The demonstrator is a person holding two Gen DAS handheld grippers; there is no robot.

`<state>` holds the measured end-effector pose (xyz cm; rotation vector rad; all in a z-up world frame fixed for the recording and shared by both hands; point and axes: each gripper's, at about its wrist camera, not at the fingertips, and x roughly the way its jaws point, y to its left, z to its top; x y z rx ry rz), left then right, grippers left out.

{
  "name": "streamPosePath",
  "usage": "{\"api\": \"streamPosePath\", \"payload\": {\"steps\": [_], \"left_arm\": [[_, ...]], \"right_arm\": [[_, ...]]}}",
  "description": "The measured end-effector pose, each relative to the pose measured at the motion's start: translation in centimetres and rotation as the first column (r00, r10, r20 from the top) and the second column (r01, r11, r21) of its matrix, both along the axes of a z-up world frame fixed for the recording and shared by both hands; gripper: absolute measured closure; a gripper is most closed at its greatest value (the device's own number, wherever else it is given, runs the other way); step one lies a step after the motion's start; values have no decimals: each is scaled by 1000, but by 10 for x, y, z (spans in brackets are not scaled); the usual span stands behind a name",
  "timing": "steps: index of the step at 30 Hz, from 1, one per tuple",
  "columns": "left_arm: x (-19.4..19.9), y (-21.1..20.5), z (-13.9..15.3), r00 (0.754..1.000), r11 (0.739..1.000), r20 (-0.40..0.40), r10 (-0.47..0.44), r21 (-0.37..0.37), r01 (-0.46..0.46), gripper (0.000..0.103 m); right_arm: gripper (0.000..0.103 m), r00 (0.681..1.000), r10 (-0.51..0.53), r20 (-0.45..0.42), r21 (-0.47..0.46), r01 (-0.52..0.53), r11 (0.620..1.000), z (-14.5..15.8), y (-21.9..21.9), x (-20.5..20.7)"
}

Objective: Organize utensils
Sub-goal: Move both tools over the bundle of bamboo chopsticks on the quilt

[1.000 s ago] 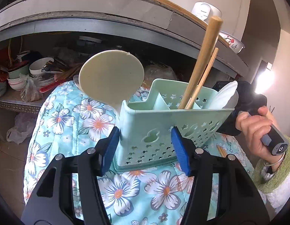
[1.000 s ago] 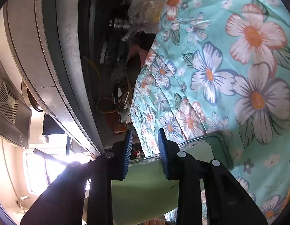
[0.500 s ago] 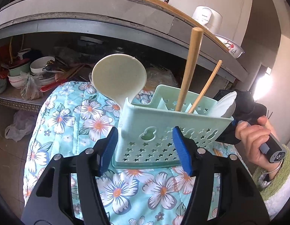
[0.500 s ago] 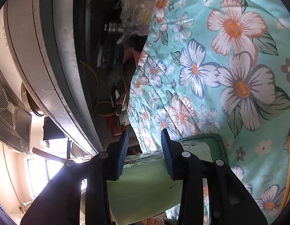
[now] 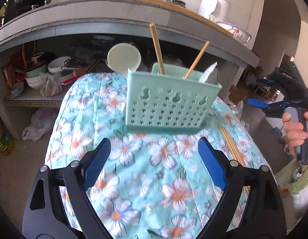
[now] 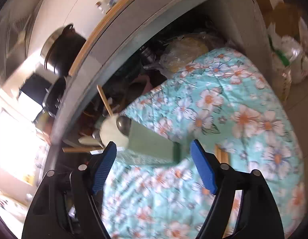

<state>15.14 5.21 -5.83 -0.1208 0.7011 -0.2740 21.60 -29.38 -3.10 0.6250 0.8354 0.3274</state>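
One floral cloth (image 5: 154, 169) is seen, with one mint holder (image 5: 170, 107) stood on it at twelve o'clock. Two wooden sticks (image 5: 157, 47), one pale paddle (image 5: 124, 57) and one white spoon (image 5: 208, 71) are held in it. Both the left gripper (image 5: 154, 159) and right gripper (image 6: 154, 165) have just been opened wide, with nothing gripped.

A turquoise quilted cloth (image 5: 146, 171) printed with white and orange flowers covers the surface that fills the lower middle of the left wrist view. A mint-green perforated utensil caddy (image 5: 170, 107) stands upright on it near its far edge, above centre. A bundle of wooden chopsticks (image 5: 231, 147) lies flat on the cloth at right, just beside the caddy's lower right corner.
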Motion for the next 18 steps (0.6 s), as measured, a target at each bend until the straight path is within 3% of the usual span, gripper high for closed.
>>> {"api": "streamPosePath", "payload": {"steps": [1, 4, 10, 14, 18], "left_arm": [[-6, -3, -7, 999, 1000, -35, 0, 10, 0, 16], [-19, -12, -33, 987, 998, -161, 20, 57, -11, 15], [-25, -22, -84, 934, 992, -349, 72, 126, -30, 15], [-28, -19, -94, 928, 985, -353, 116, 160, -62, 12], [-32, -32, -102, 930, 962, -354, 100, 272, 0, 8]], "right_arm": [[21, 1000, 14, 6, -94, -14, 996, -2, 3, -20], [18, 999, 36, -36, -259, -44, 965, -25, 4, -69], [15, 992, 8, -122, -468, -64, 881, -85, 7, -129], [9, 992, 19, -126, -555, -86, 827, -107, 15, -138], [6, 989, 49, -143, -587, -125, 800, -122, 23, -134]]}}
